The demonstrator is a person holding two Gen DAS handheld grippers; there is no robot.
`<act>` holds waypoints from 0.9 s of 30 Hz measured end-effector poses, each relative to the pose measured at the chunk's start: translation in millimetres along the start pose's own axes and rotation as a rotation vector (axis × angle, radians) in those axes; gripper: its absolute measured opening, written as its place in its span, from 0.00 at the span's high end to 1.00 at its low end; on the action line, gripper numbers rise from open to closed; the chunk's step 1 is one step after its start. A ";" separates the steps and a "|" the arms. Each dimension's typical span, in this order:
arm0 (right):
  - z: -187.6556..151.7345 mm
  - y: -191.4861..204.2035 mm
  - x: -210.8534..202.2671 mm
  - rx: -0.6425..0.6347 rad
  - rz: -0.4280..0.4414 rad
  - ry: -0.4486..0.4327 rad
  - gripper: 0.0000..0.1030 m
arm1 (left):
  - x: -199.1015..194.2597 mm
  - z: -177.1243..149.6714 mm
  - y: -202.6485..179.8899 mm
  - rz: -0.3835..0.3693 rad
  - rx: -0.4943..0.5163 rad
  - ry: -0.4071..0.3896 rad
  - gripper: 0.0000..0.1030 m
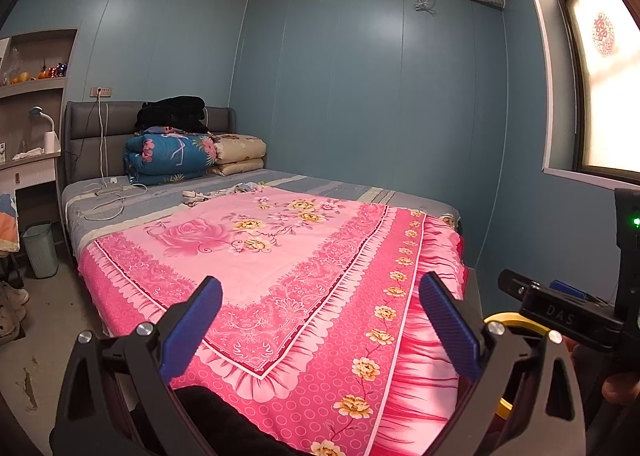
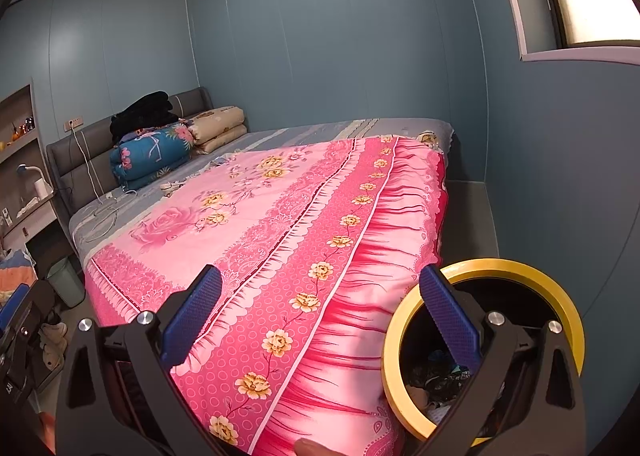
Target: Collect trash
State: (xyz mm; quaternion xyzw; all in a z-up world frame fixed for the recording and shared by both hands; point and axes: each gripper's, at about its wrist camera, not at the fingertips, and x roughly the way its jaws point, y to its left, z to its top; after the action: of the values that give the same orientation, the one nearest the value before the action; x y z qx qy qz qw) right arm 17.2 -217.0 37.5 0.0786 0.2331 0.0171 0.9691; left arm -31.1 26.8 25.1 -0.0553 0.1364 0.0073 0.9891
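- Left wrist view: the left gripper (image 1: 320,320) is held level above the foot end of the bed, its two blue pads (image 1: 196,326) spread wide with nothing between them.
- Ahead of its fingers lies the pink floral bedspread (image 1: 280,256); a dark sleeve-like cloth (image 1: 224,420) sits low between the gripper's arms.
- To its right, the other gripper's black body juts in, with a yellow rim showing just behind the left tool's right finger.
- Right wrist view: the right gripper (image 2: 320,316) also stands spread, gripping nothing; its right pad (image 2: 448,320) overlaps the yellow-rimmed bin (image 2: 400,336), which sits low and right of the tool, beside the bedspread's hanging ruffle.
- Inside that bin's dark mouth lie crumpled scraps (image 2: 440,380), too dim to tell apart.
- A fingertip (image 2: 310,448) shows at the bottom edge, under the tool.
- Far ahead and left of both tools, small pale items (image 1: 200,195) lie on the grey sheet beyond the bedspread's far edge, near white cables (image 1: 108,196); what they are cannot be told.
- Folded quilts (image 1: 172,156) are stacked against the headboard.
- Open floor runs left of the bed, with a pale green wastebasket (image 1: 40,252) there; the blue wall (image 1: 360,116) closes the bed's right side.
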 end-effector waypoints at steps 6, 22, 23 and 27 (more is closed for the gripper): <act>-0.5 -2.7 2.9 0.008 -0.003 0.006 0.08 | 0.9 -1.1 1.1 -0.005 0.003 0.001 0.08; -0.8 -7.0 7.1 0.018 -0.007 0.018 0.08 | 2.8 -3.6 2.1 -0.016 -0.004 0.012 0.08; -0.8 -7.6 7.9 0.019 -0.007 0.022 0.08 | 2.9 -3.5 1.9 -0.016 -0.004 0.012 0.08; -0.3 -9.4 9.9 0.020 -0.009 0.025 0.08 | 3.1 -3.3 1.4 -0.017 -0.004 0.012 0.08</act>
State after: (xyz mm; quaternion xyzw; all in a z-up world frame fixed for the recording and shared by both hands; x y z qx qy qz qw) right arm 25.9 -225.5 31.3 0.0873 0.2457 0.0115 0.9654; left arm -29.1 27.9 20.9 -0.0585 0.1418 -0.0014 0.9882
